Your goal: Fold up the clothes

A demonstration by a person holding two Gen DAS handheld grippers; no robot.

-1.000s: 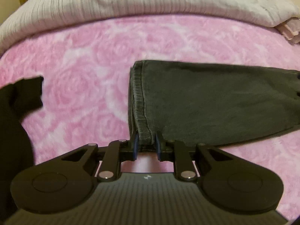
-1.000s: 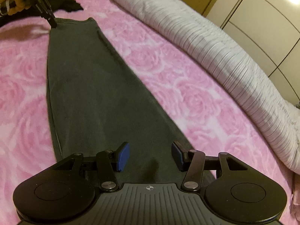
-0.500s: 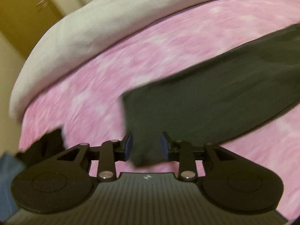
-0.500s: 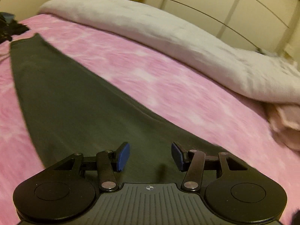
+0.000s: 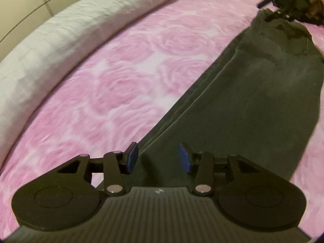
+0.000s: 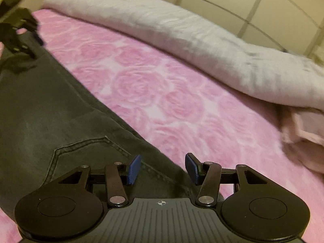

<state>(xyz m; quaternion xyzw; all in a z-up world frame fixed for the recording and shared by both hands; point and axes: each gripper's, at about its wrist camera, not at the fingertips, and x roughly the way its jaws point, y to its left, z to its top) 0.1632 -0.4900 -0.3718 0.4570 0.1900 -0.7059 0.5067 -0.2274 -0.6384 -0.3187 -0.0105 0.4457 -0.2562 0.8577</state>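
Dark grey denim jeans, folded lengthwise into a long tapering strip, lie flat on the plush pink rose-patterned blanket. The left gripper hovers over the leg end, jaws opening, gripping nothing; the right gripper gapes above the stitched pocket. A ribbed grey duvet lies beyond.

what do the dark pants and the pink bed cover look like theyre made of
Dark pants: likely denim, faded charcoal, matte, with raised double stitching around a back pocket. Pink bed cover: looks like soft plush fleece, with an embossed rose pattern and a slight sheen; exact fibre can't be told.
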